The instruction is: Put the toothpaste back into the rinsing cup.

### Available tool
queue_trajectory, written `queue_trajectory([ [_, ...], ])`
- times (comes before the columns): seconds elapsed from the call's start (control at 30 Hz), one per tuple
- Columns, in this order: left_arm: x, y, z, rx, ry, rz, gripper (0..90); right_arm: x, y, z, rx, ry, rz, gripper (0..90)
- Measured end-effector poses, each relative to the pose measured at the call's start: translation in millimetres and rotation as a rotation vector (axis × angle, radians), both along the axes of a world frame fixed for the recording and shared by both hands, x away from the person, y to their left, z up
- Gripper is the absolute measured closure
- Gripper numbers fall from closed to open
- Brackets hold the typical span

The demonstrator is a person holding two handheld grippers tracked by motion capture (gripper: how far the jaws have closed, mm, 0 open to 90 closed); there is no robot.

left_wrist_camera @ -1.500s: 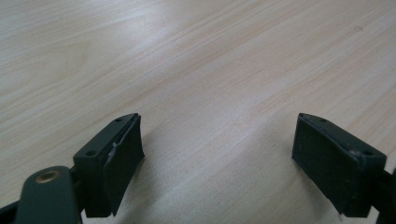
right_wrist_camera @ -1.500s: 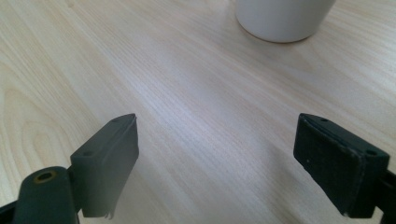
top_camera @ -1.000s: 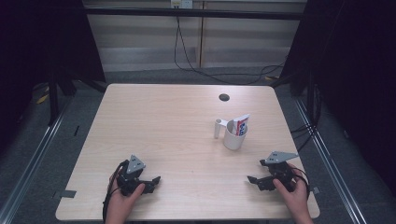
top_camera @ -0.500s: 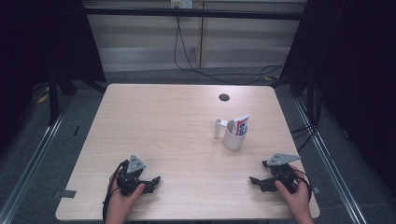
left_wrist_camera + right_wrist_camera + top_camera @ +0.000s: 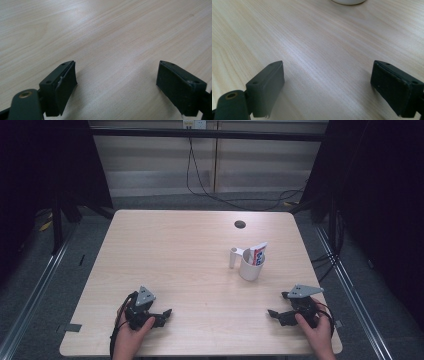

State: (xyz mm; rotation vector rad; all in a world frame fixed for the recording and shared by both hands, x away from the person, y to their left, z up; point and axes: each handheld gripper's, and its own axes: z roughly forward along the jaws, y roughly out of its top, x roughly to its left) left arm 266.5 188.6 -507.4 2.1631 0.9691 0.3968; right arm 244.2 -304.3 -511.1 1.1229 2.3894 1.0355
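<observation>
the white cup with a tube in it stands on the table, nearer the right gripper than the left gripper. both rest well short of the cup, jaws wide and empty. this looks like the start: next the right gripper must reach forward to the cup
</observation>
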Motion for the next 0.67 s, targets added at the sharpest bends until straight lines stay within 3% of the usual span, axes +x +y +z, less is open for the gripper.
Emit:
queue_trajectory([
  [0.67, -0.7, -0.1, -0.3, -0.005, 0.0, 0.004, 16.1, 0.7, 0.2, -0.1, -0.007, 0.0, 0.004, 10.2],
])
